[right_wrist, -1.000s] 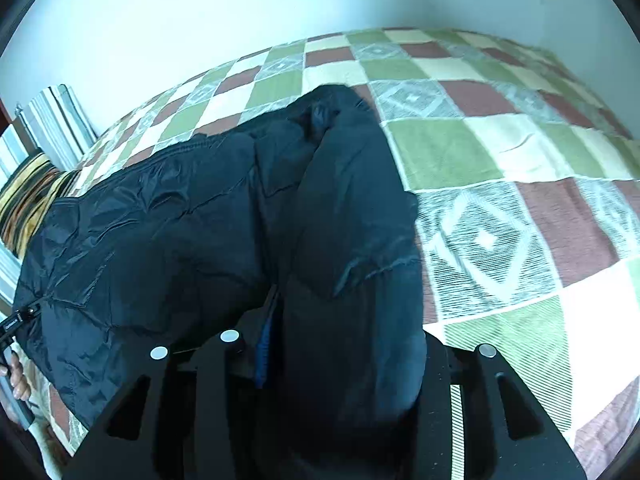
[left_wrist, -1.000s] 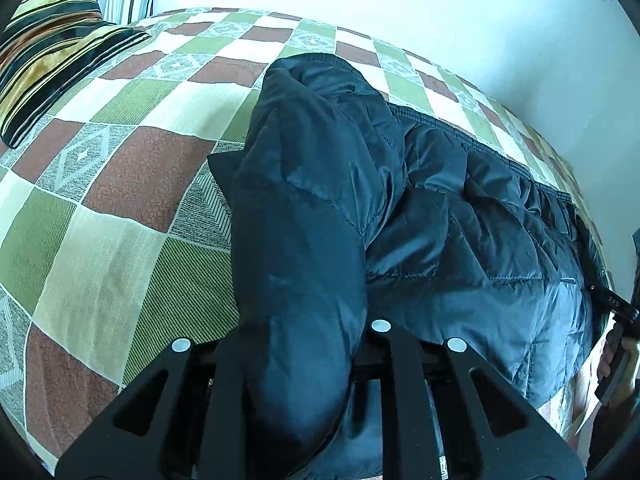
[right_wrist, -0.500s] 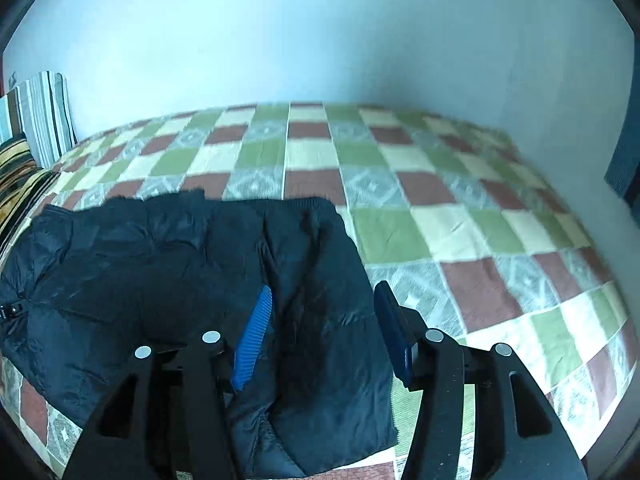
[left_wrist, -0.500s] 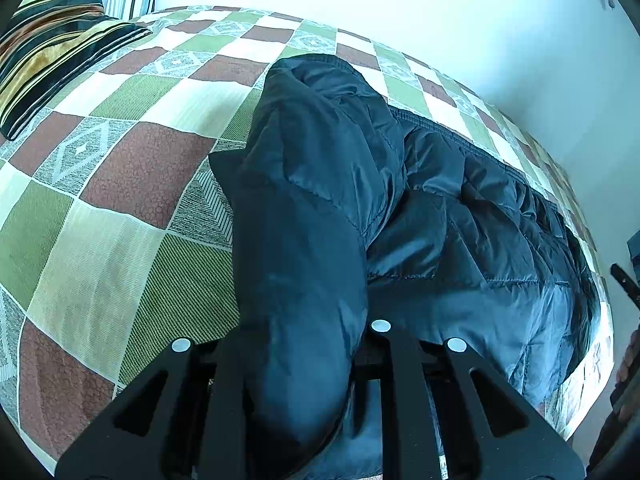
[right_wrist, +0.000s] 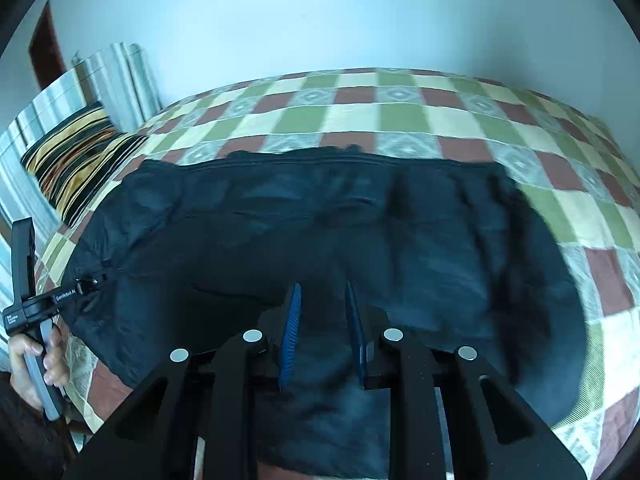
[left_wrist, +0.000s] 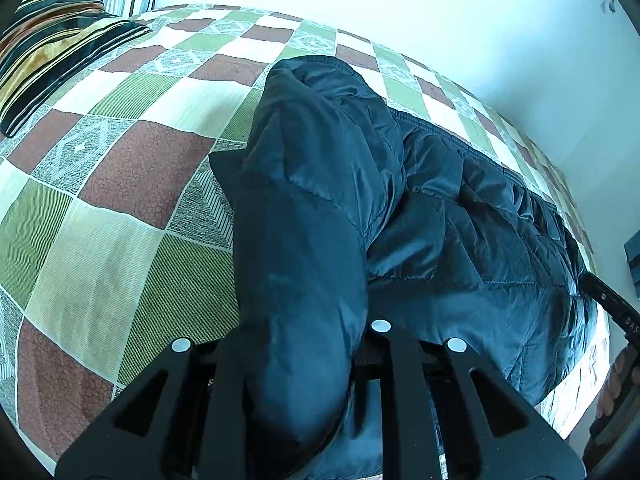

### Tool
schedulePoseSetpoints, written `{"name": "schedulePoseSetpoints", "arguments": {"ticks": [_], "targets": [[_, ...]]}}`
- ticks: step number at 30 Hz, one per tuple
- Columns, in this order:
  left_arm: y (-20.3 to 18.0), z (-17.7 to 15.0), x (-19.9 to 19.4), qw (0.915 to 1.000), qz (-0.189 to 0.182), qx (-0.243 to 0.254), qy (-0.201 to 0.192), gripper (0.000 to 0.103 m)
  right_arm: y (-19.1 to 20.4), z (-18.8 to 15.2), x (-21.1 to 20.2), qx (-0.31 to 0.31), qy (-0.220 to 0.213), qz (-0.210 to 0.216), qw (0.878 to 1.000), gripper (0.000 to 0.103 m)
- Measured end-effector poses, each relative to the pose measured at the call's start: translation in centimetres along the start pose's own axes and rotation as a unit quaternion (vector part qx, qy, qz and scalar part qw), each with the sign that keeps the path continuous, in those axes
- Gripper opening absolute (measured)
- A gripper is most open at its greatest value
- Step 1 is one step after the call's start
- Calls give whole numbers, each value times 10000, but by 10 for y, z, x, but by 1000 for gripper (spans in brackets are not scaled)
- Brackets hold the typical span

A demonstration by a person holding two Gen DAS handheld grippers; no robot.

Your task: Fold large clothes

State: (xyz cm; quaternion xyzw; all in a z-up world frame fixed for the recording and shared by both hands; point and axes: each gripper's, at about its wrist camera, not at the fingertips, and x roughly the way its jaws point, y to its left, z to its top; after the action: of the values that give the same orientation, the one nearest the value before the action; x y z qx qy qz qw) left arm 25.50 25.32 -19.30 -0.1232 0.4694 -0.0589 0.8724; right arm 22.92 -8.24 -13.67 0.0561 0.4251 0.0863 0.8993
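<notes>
Dark navy quilted puffer jacket [left_wrist: 460,232] lies across the checked green, brown and cream bedspread [left_wrist: 120,208], near the bed's edge. Left claw [left_wrist: 300,360] is clamped on the jacket's sleeve [left_wrist: 304,200], which runs toward 12 o'clock, probably held to fold it over the body. Right claw [right_wrist: 322,332] has blue pads [right_wrist: 290,332] apart, gripping nothing, above the jacket [right_wrist: 320,232]. Only the right view shows the whole garment spread wide, the striped cushion [right_wrist: 72,152] at 9 o'clock and the left hand [right_wrist: 36,364].

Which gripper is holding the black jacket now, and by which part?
The left gripper is shut on the jacket, by its folded-over sleeve. The right gripper is open, holding nothing.
</notes>
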Motion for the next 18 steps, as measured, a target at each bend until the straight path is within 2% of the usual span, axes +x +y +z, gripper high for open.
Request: {"name": "schedulePoseSetpoints", "arguments": {"ticks": [6,11,18], "targets": [[-1,2,-3,10000,-27,-2,-23,17,37,8,30,-319,90,-161,9993,24],[-3,2,-7,9999,-46,22,-98,17,37,-6,64,-300,482,-253,9981,24],[-21,10,-27,9992,-33,179,-343,17,42,-20,80,-432,484,-450,9969,23]]}}
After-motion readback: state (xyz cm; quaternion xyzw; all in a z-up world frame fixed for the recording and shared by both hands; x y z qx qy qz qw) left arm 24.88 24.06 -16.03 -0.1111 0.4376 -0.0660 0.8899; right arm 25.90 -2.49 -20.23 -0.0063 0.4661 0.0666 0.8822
